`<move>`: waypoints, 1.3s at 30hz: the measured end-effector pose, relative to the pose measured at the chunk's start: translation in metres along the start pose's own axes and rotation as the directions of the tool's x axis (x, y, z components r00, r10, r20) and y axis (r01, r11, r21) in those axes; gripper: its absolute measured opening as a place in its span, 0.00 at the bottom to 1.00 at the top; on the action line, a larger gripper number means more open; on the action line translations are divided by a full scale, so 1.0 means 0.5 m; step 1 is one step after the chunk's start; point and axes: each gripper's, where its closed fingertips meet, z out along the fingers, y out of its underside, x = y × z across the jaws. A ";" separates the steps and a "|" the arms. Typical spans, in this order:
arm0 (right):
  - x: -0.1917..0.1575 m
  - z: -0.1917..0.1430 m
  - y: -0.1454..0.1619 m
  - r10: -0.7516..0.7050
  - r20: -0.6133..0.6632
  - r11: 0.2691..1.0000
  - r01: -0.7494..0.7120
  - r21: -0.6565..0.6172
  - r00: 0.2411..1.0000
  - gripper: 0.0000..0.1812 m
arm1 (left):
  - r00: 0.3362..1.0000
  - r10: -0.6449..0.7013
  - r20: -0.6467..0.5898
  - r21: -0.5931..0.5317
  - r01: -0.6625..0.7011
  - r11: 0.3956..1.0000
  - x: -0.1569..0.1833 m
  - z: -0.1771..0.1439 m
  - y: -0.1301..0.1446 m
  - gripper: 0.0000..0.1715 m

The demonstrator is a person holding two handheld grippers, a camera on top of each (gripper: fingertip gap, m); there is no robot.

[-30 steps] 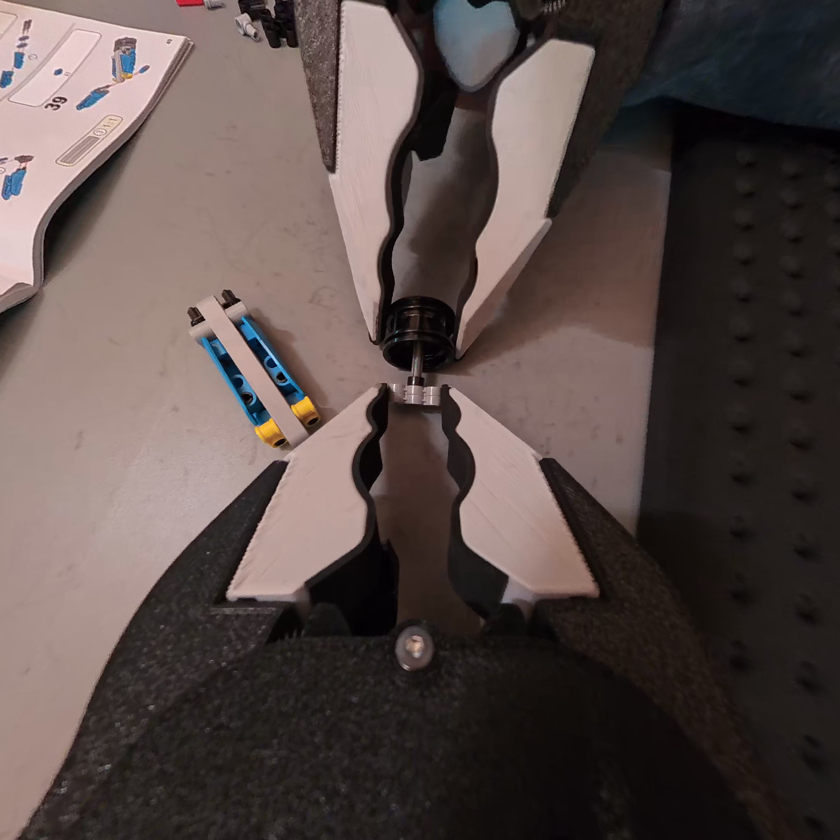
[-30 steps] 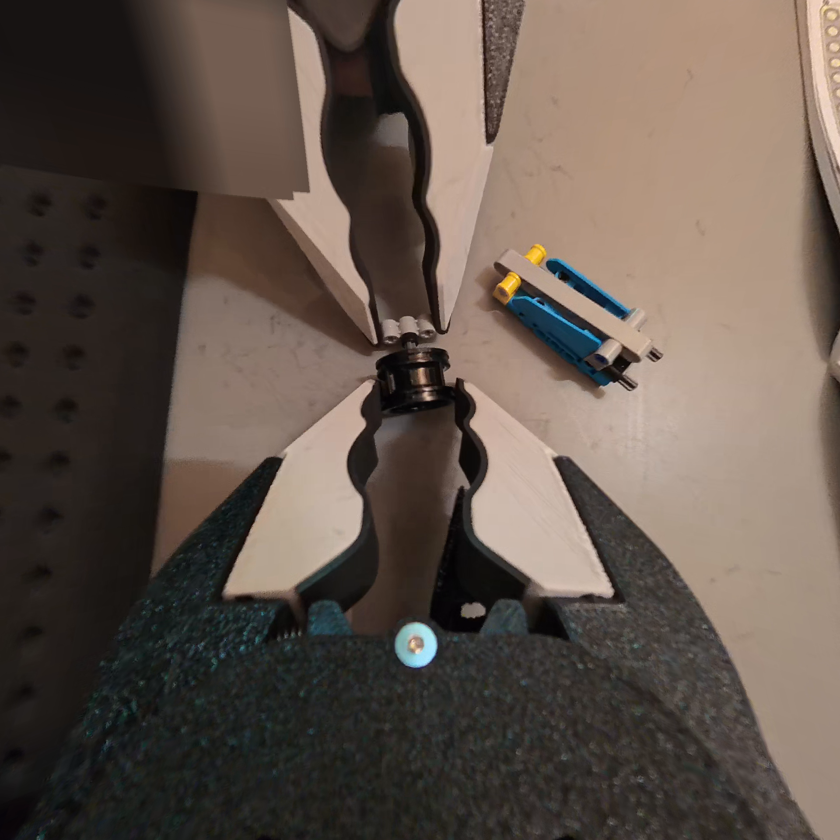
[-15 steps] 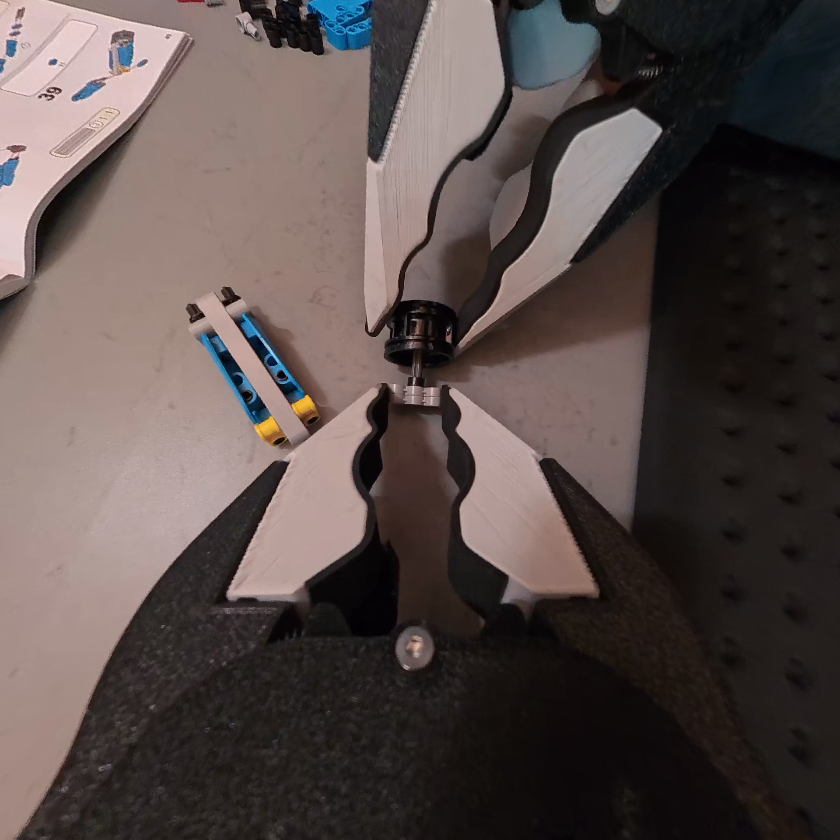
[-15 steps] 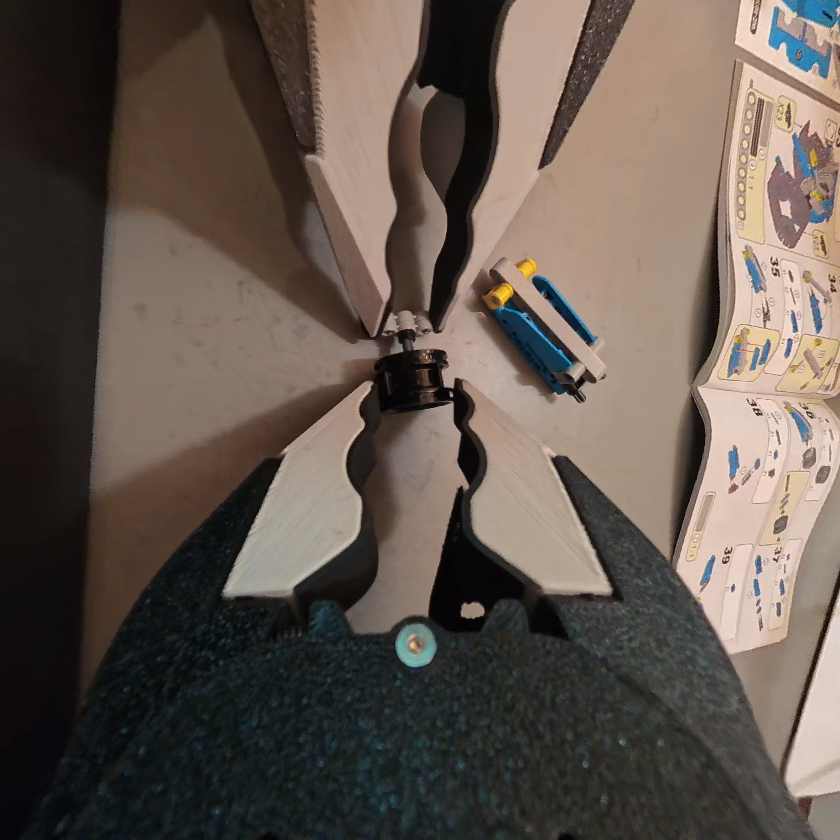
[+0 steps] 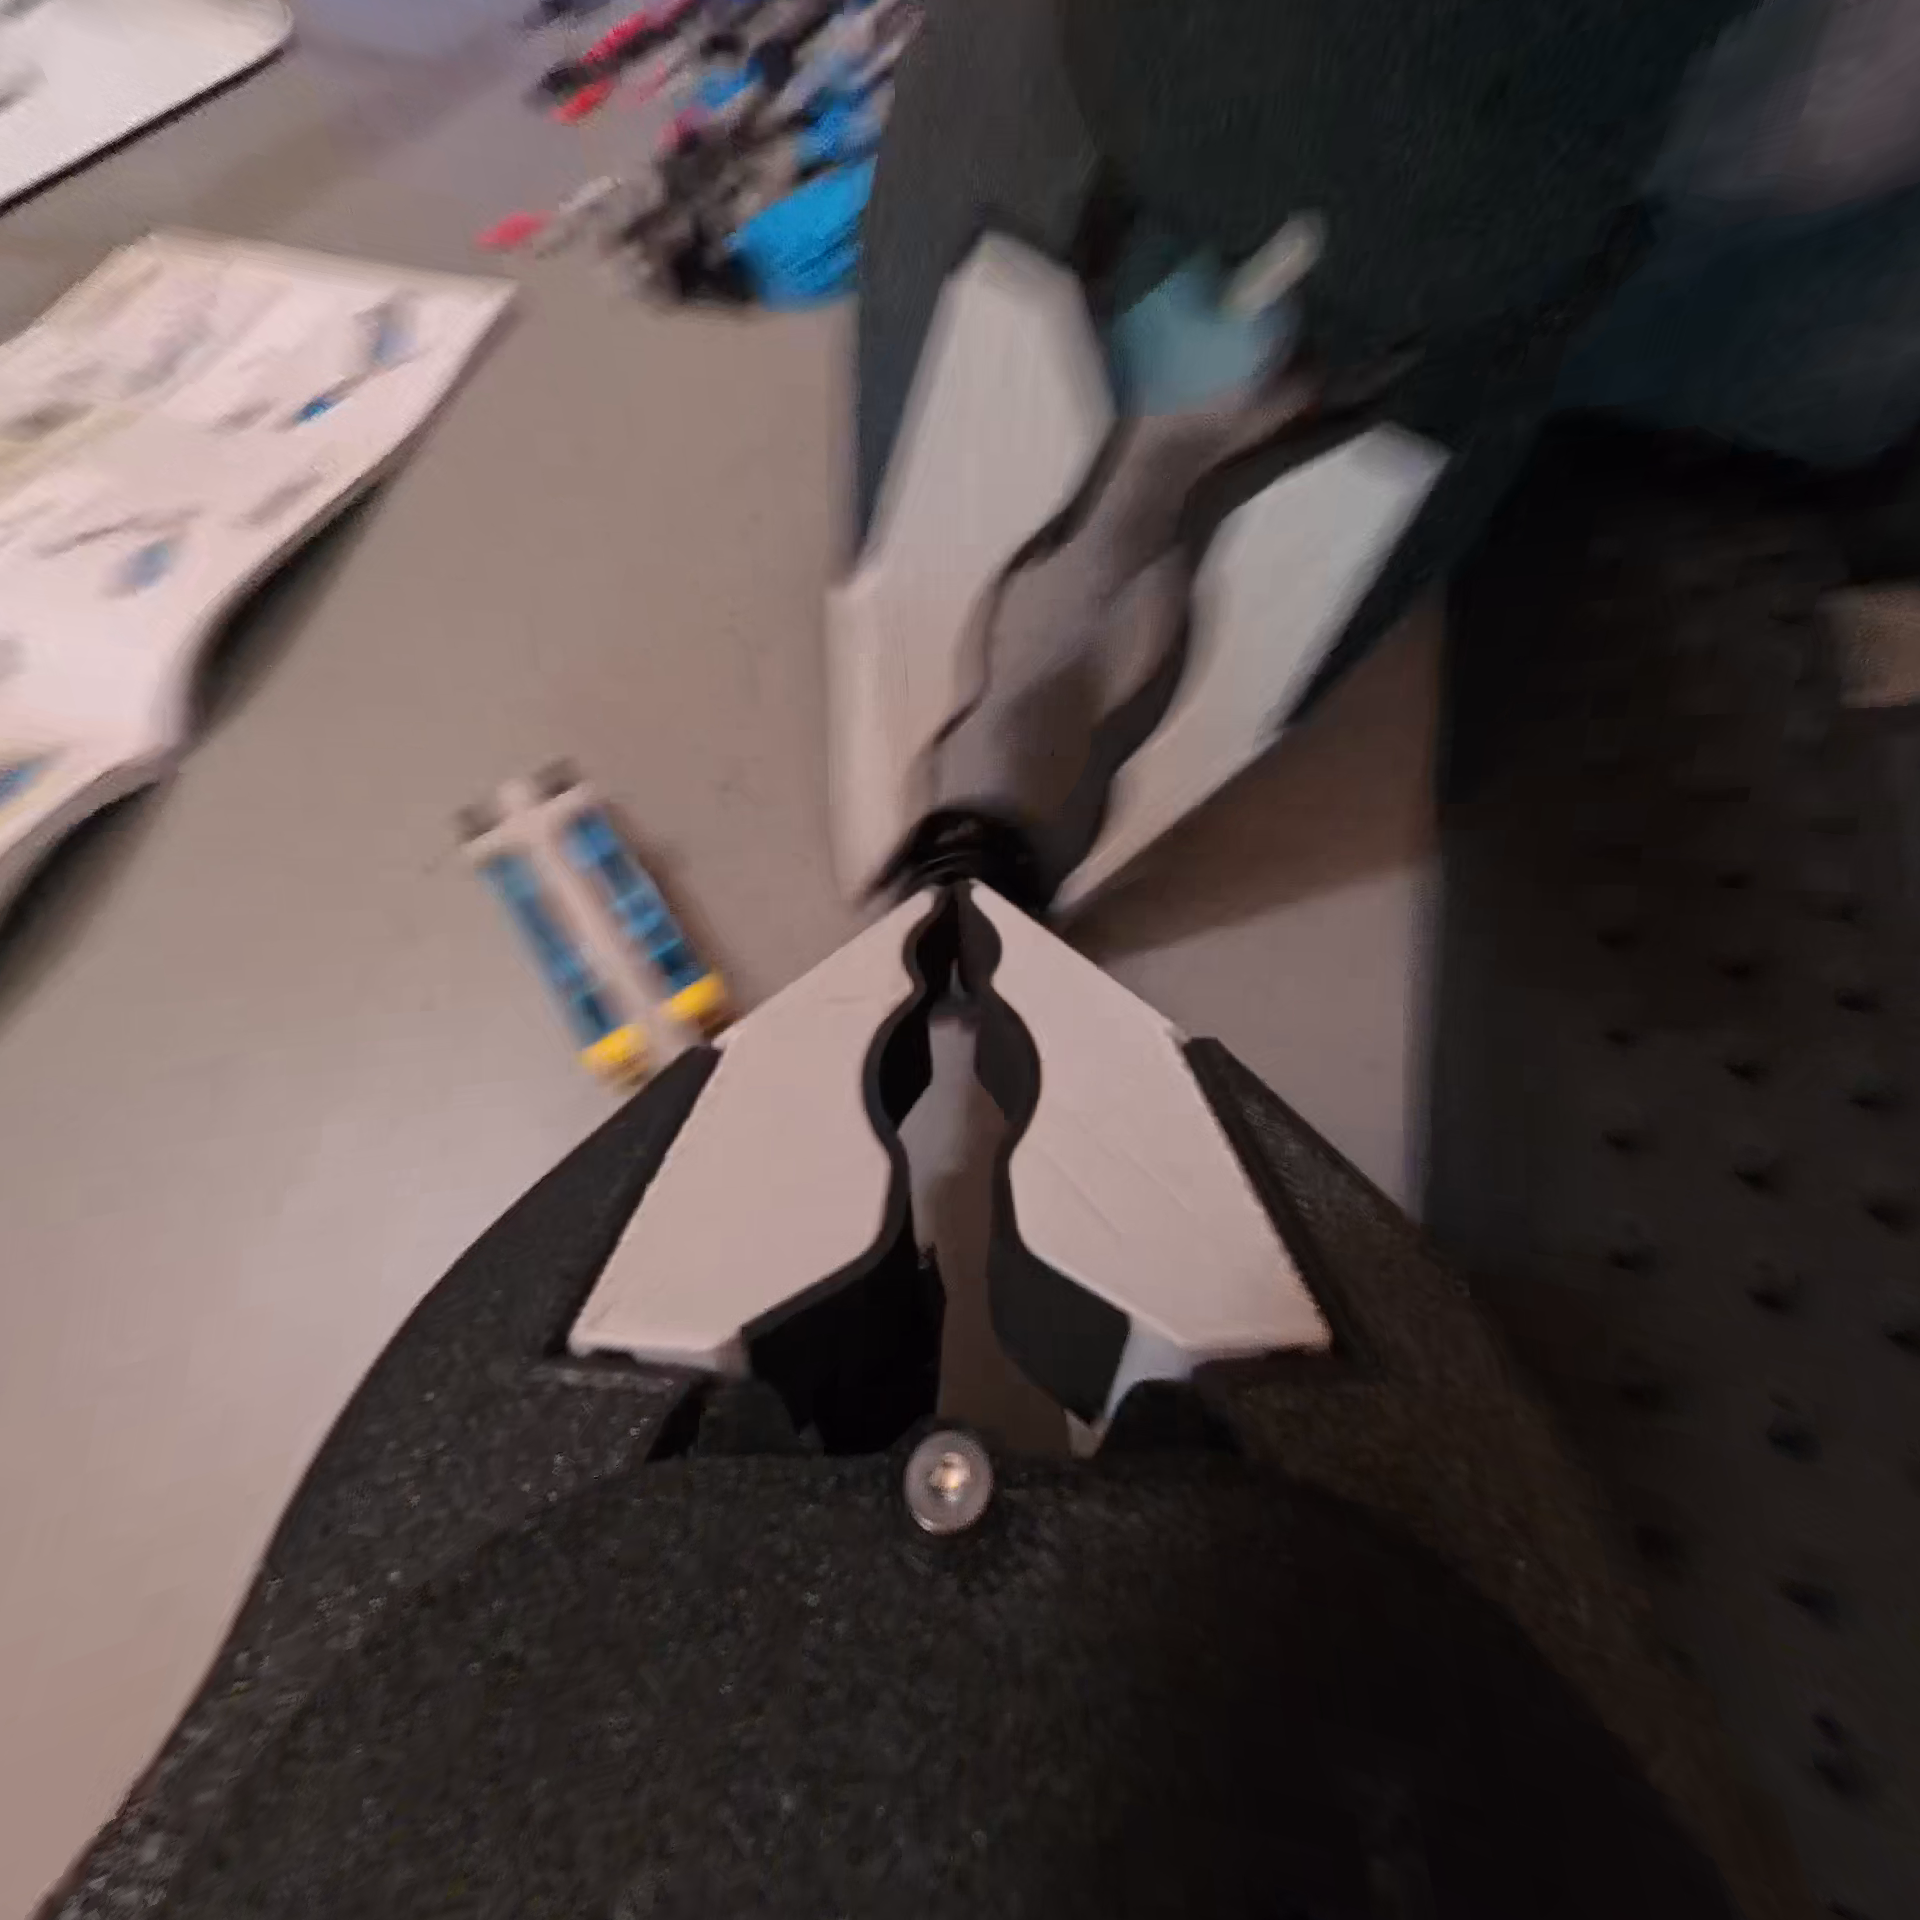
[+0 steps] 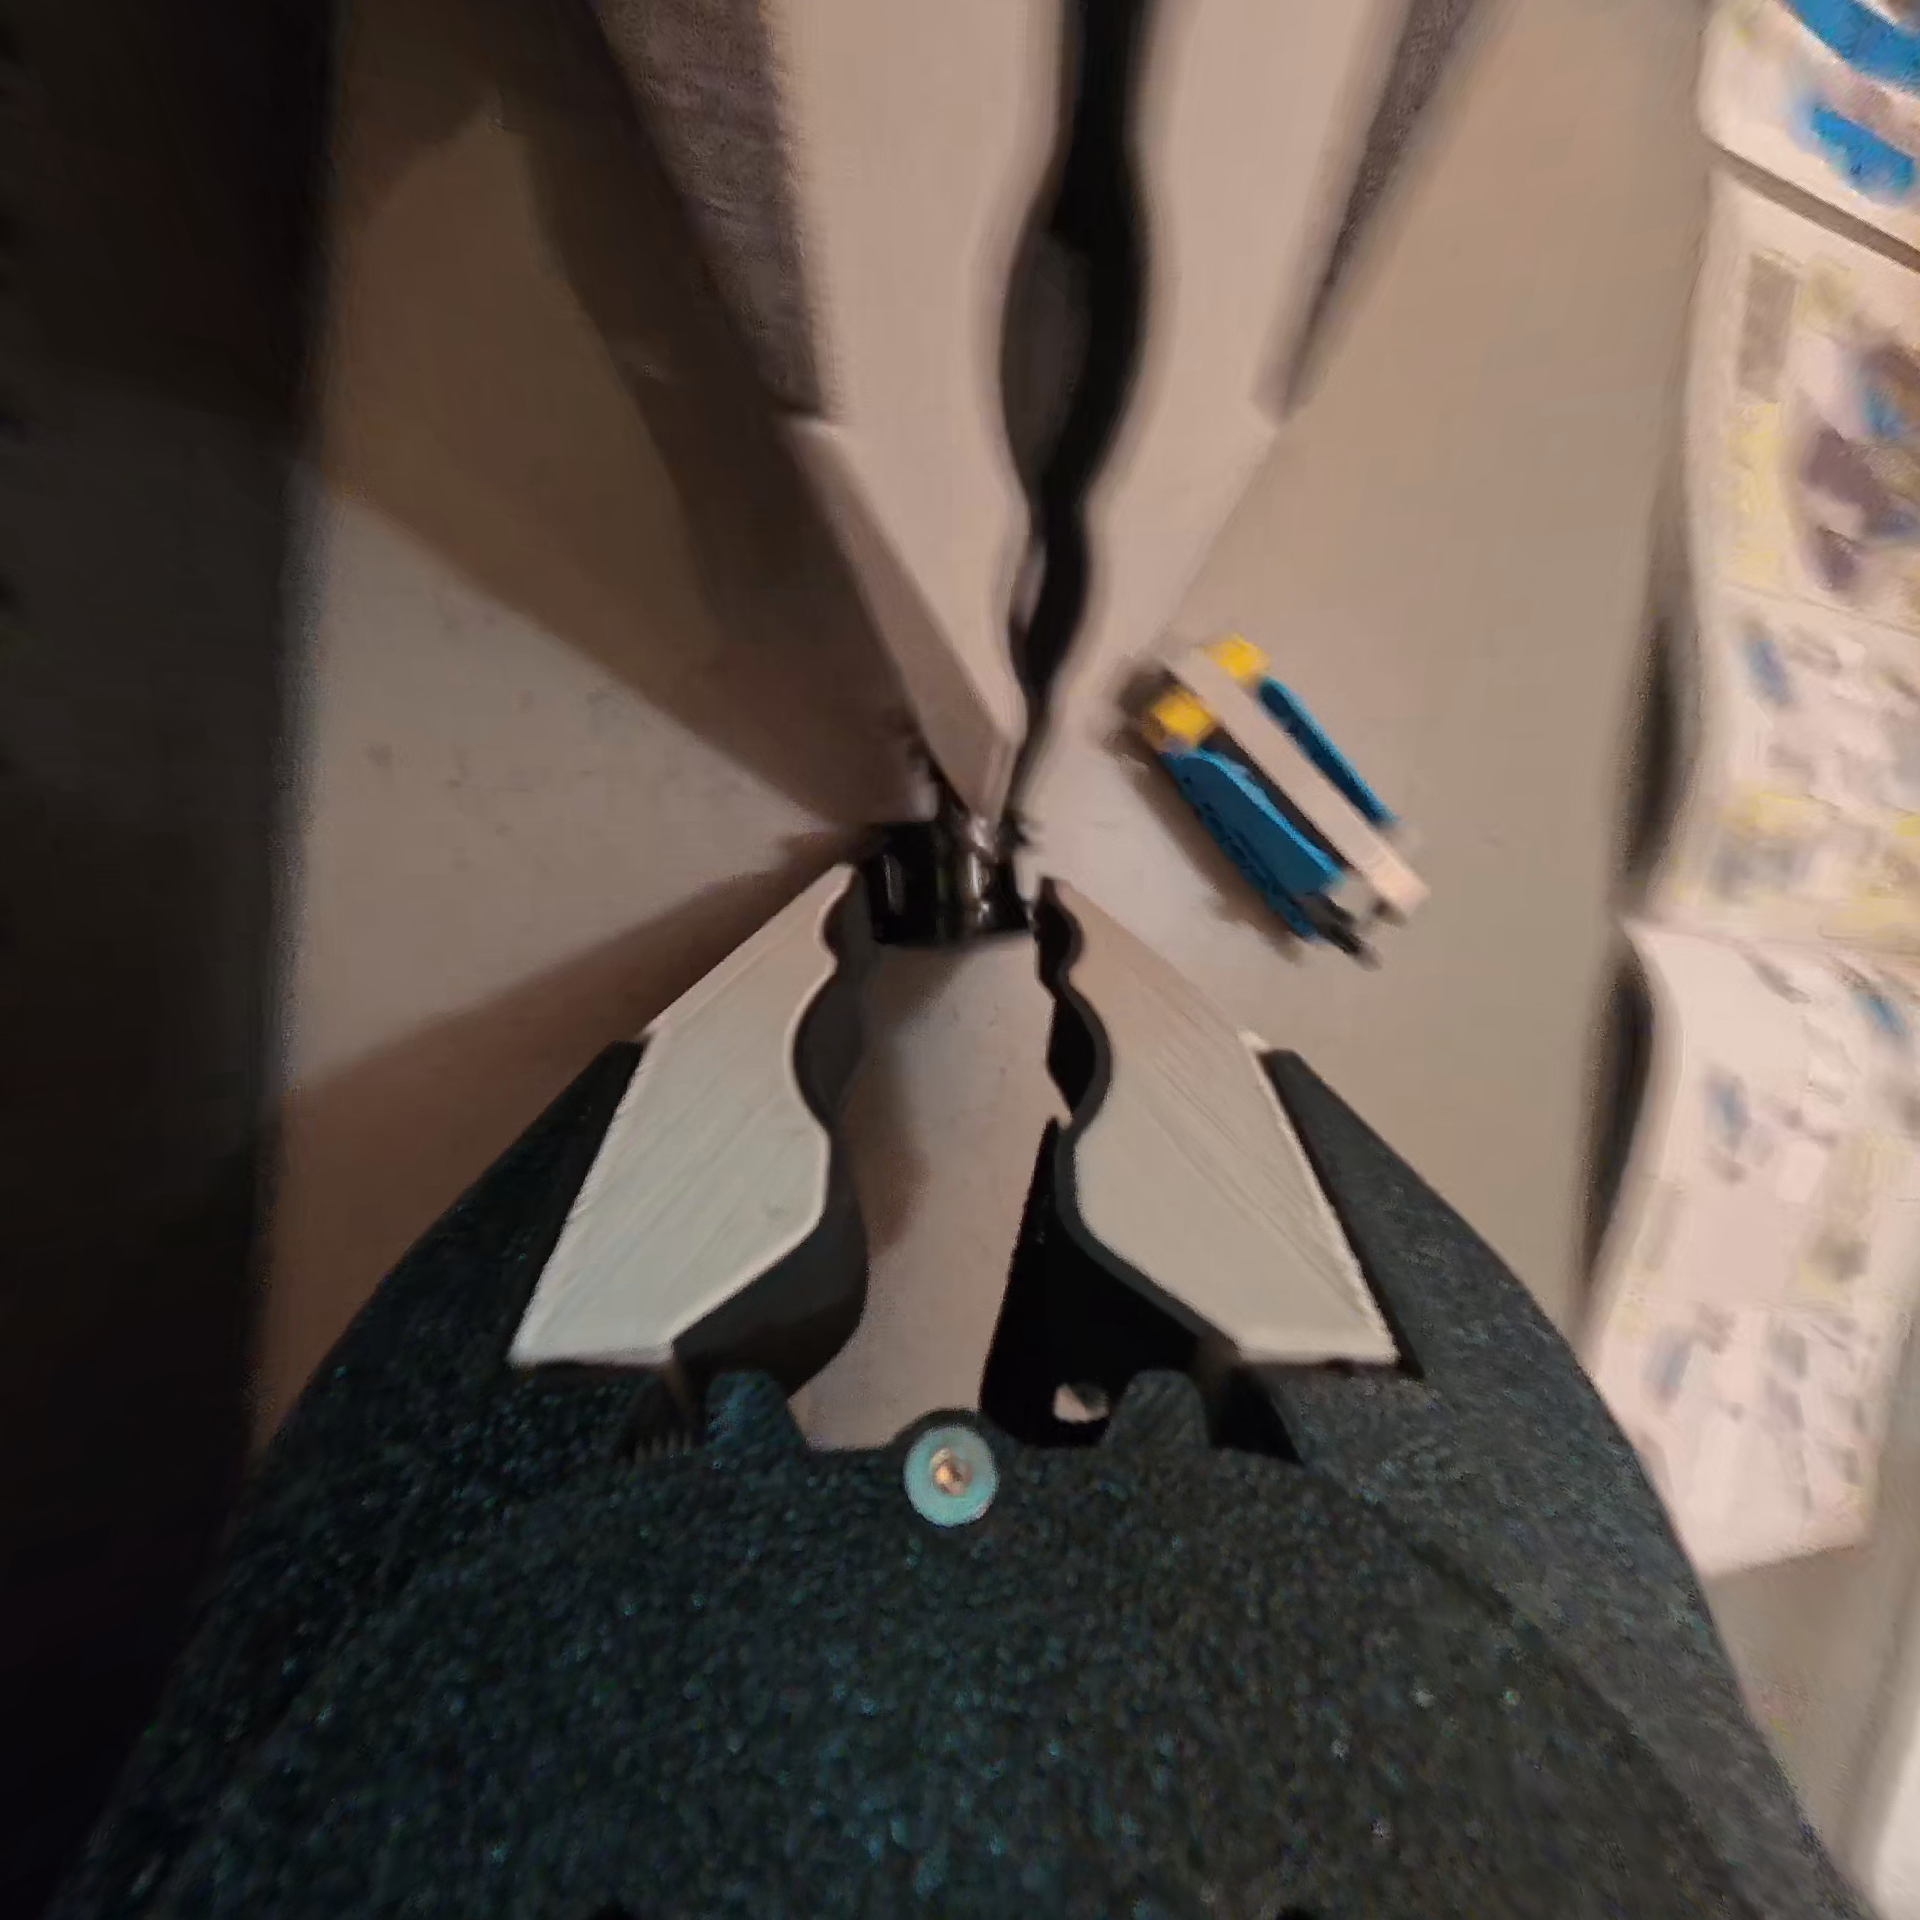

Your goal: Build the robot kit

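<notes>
Both views are motion-blurred. My right gripper (image 6: 951, 904) is shut on a small black wheel hub (image 6: 925, 894), held at its fingertips. My left gripper (image 5: 956, 904) faces it tip to tip, its fingers closed to a thin slit right against the hub (image 5: 966, 842). The small grey connector it held is not clearly visible; a dark grey blur sits at its tips in the right wrist view (image 6: 1013, 800). I cannot tell whether it pinches anything. The right gripper shows opposite in the left wrist view (image 5: 961, 883).
A blue, grey and yellow brick assembly (image 5: 613, 925) (image 6: 1268, 800) lies on the grey table beside the grippers. An open instruction booklet (image 5: 187, 468) (image 6: 1787, 831) lies beyond it. A pile of loose pieces (image 5: 727, 187) sits far back. A black perforated mat (image 5: 1683, 1039) borders the table.
My left gripper's fingers have closed from the width of the grey connector to almost touching. Both grippers have shifted sharply, blurring the views. The right gripper still holds the black hub.
</notes>
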 end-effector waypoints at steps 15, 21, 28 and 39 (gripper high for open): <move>0.011 -0.008 -0.005 0.145 0.108 0.976 -0.160 0.148 0.984 0.18 | 0.976 -0.191 0.107 0.227 0.163 0.960 -0.103 -0.098 -0.033 0.04; 0.006 0.005 0.007 0.206 0.181 0.960 -0.235 0.156 0.962 0.18 | 0.971 -0.227 0.074 -0.032 0.230 0.973 -0.044 -0.124 0.058 0.23; 0.012 -0.028 -0.041 0.201 0.164 0.937 -0.238 0.256 0.966 0.25 | 0.964 -0.173 0.201 -0.084 0.193 0.978 0.008 -0.158 0.073 0.23; -0.043 0.061 -0.130 0.214 0.057 0.963 -0.220 0.153 0.975 0.17 | 0.794 -0.276 0.542 0.204 0.195 0.959 0.026 -0.281 0.070 0.18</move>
